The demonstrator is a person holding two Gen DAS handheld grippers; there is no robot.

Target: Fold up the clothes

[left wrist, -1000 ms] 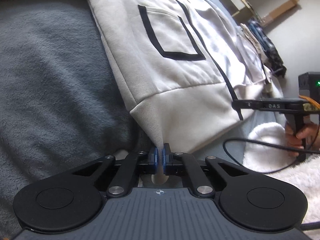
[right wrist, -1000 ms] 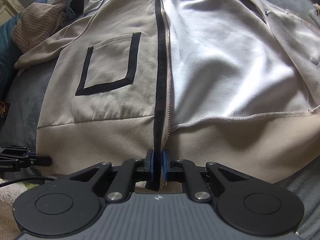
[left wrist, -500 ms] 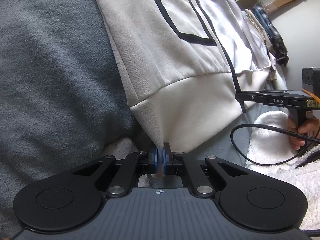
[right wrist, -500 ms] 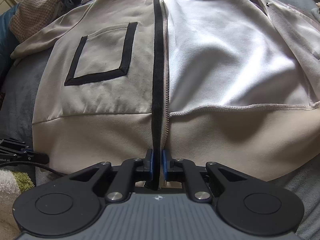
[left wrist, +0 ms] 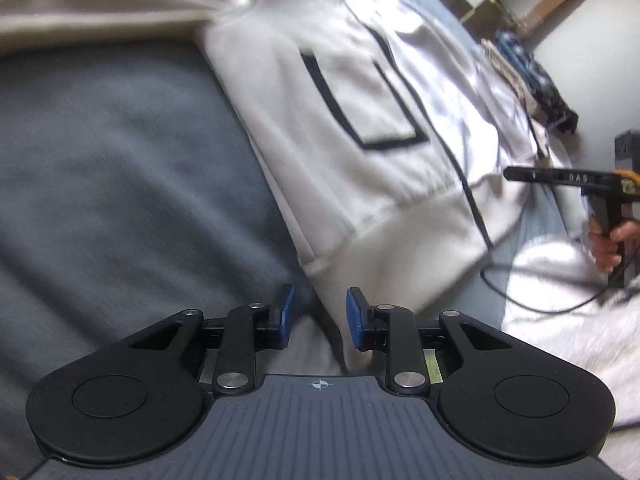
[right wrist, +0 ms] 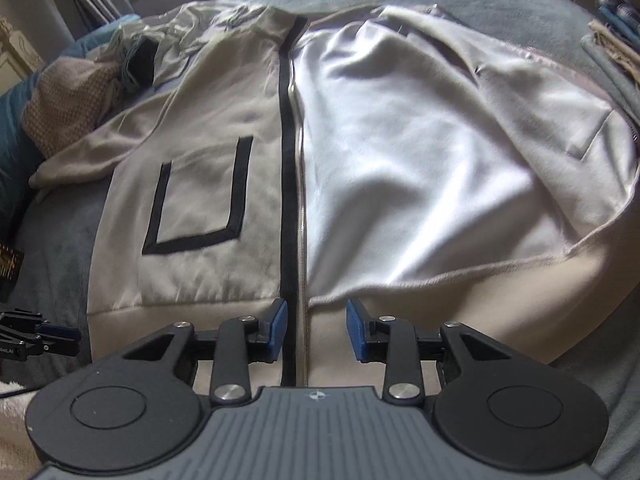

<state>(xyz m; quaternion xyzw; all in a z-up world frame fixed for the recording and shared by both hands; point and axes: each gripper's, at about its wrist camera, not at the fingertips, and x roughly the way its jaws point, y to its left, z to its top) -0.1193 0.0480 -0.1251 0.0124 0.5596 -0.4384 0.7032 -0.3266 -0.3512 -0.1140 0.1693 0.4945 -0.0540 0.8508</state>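
Grey blanket [left wrist: 120, 168], cream jacket [right wrist: 208, 184], left tool [left wrist: 317, 312] and right tool [right wrist: 316, 330] just opened, hand [left wrist: 606, 240] only in left view.

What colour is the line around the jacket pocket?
Black, on the cream jacket; the pocket trim shows best in the right wrist view.

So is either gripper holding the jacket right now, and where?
Neither. Both have just opened: the left gripper straddles the cream zip-up jacket at its hem corner, the right gripper straddles its black zipper band; pads off.
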